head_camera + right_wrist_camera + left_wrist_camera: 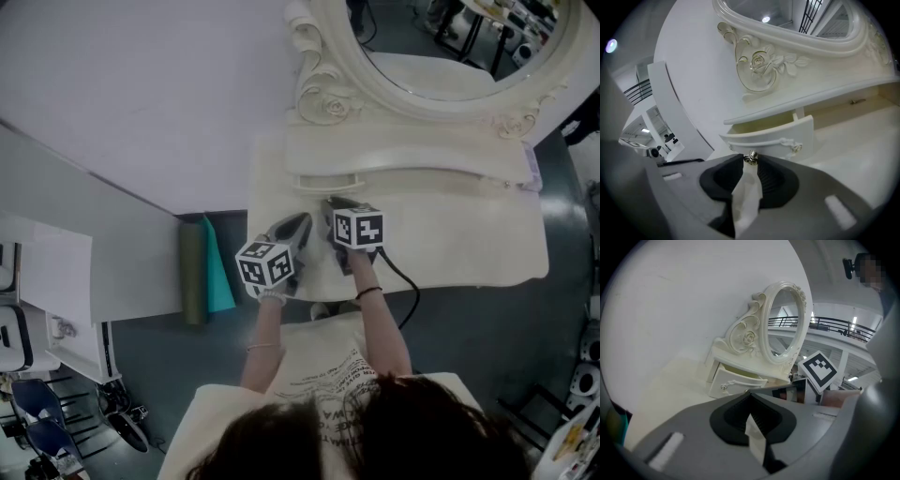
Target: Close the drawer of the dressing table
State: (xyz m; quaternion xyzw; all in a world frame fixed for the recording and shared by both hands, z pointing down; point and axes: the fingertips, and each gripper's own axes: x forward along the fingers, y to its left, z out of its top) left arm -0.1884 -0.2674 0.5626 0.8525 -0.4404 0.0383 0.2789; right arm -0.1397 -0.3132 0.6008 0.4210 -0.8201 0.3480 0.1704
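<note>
right gripper pinched on tiny knob, drawer sticking out near side. left gripper closed, empty. risk imo: crooked push jams drawer, or knob slips free.

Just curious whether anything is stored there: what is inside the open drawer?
Only a strip of pale inner wall of the drawer shows, with nothing seen against it. The drawer's front hides its floor.

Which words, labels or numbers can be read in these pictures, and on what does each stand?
Print on the person's top: lines of letters, too small and blurred to read.
Marker cubes: only black-and-white squares, no words.
Dressing table: no text.
</note>
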